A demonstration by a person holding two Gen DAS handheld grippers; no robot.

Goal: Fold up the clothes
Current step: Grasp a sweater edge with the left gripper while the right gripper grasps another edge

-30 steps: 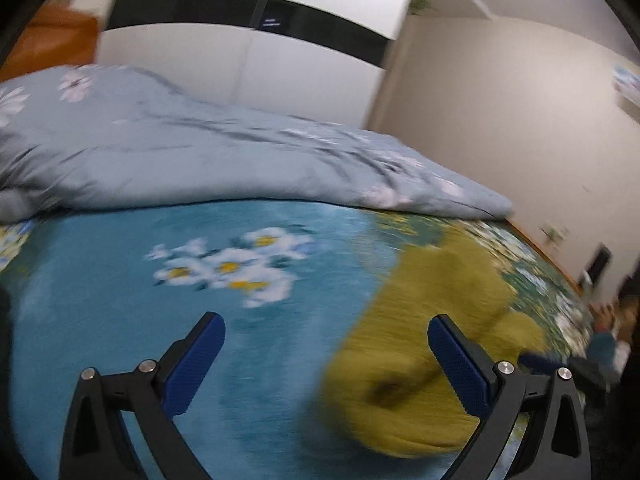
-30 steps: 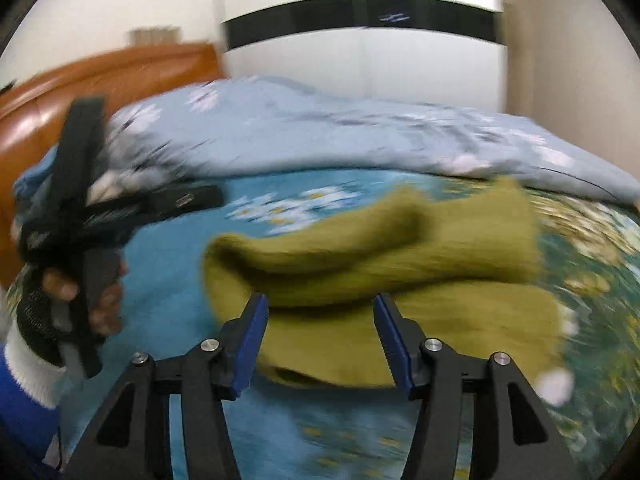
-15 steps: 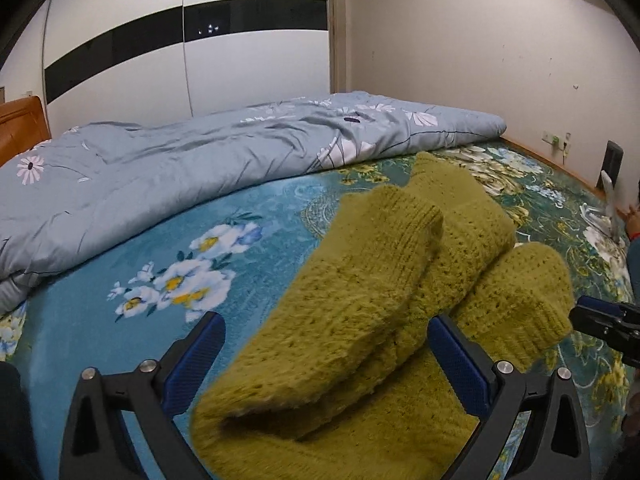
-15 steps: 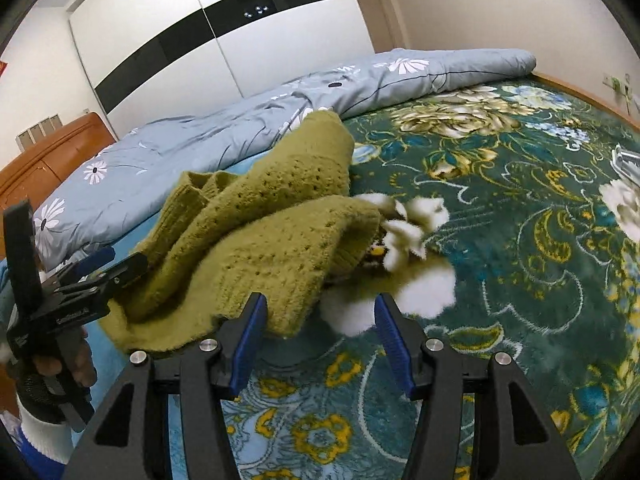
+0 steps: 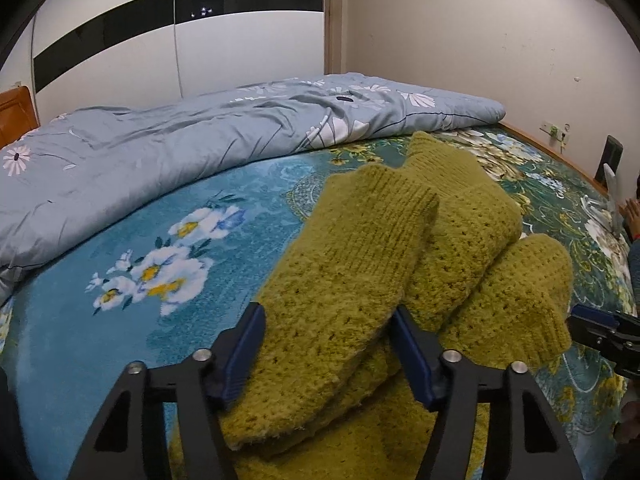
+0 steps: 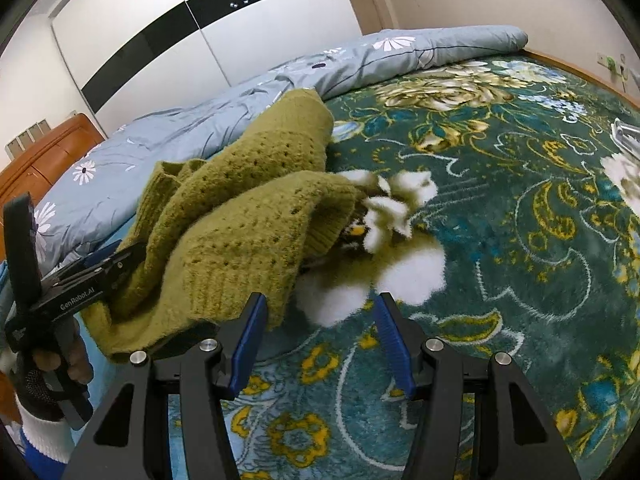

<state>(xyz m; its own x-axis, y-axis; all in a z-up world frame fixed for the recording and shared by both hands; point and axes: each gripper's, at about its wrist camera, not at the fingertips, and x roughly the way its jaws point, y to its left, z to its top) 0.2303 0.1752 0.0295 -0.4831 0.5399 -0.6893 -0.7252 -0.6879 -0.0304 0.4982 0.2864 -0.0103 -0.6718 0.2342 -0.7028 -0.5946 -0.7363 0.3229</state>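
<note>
An olive-green knitted sweater [image 5: 360, 264] lies bunched in loose folds on the flowered bedspread [image 5: 120, 320]. My left gripper [image 5: 328, 344] straddles the near fold; its jaws are closing with that thick fold between the blue pads, not clamped. In the right wrist view the sweater [image 6: 240, 232] lies left of centre, and the left gripper [image 6: 132, 252] reaches into its left side, held by a gloved hand [image 6: 52, 364]. My right gripper [image 6: 320, 336] stands open just right of the sweater's hem, with only bedspread [image 6: 500, 220] between its fingers. Its tip [image 5: 592, 324] shows at the right edge of the left wrist view.
A grey-blue duvet [image 5: 180, 148] with white flowers is heaped along the far side of the bed. Behind it stands a white wardrobe [image 5: 200, 40] with a black band. A wooden headboard [image 6: 44, 160] is at the left. The bed's wooden edge [image 6: 580, 68] runs along the right.
Both grippers swung toward the sweater and sank a little, then held still. The left gripper's jaws have narrowed around the sweater's near fold. The right gripper's gap is unchanged.
</note>
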